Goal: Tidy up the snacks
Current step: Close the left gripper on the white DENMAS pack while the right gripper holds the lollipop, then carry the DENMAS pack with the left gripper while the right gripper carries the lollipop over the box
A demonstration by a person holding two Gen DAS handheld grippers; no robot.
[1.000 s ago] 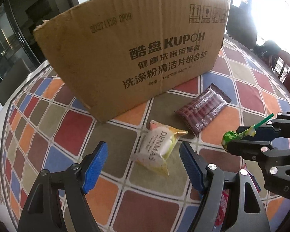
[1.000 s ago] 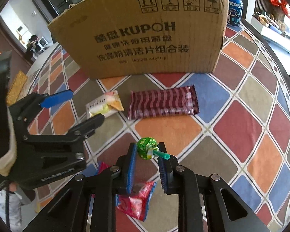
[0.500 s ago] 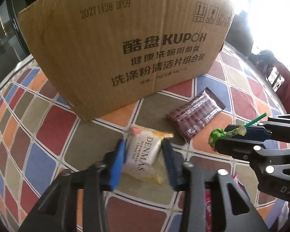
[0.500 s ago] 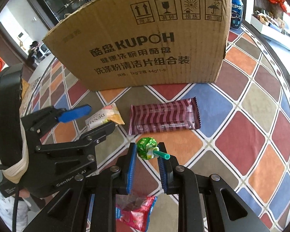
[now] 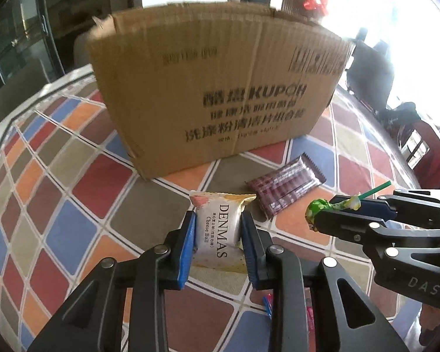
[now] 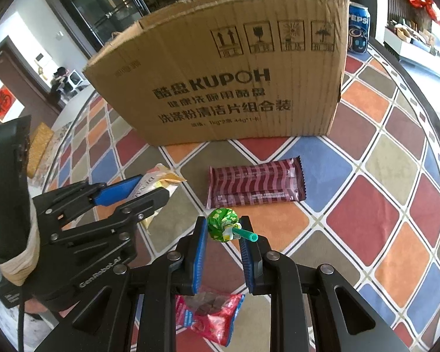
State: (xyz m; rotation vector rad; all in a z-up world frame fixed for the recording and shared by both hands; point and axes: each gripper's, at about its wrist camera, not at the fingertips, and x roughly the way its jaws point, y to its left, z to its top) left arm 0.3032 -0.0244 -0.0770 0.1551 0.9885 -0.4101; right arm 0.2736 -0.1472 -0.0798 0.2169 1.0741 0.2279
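Observation:
My left gripper [image 5: 218, 228] is shut on a white DENMAS cheese ball packet [image 5: 218, 234] and holds it above the tablecloth; the packet also shows in the right wrist view [image 6: 158, 183]. My right gripper [image 6: 223, 231] is shut on a green lollipop [image 6: 221, 224] with a green stick, also seen in the left wrist view [image 5: 318, 209]. A maroon striped snack pack [image 6: 255, 186] lies flat on the table before the open brown cardboard box [image 6: 228, 88]. A red candy bag [image 6: 211, 319] lies under my right gripper.
The round table [image 6: 396, 214] has a cloth of coloured diamonds. A Pepsi can [image 6: 358, 30] stands behind the box's right corner. A yellow packet [image 6: 39, 146] lies at the far left. Chairs and a person in red [image 5: 425, 152] are at the right.
My left gripper closed on the DENMAS packet and lifted it off the table. Both grippers rose and drew back from the box. The right gripper kept holding the lollipop.

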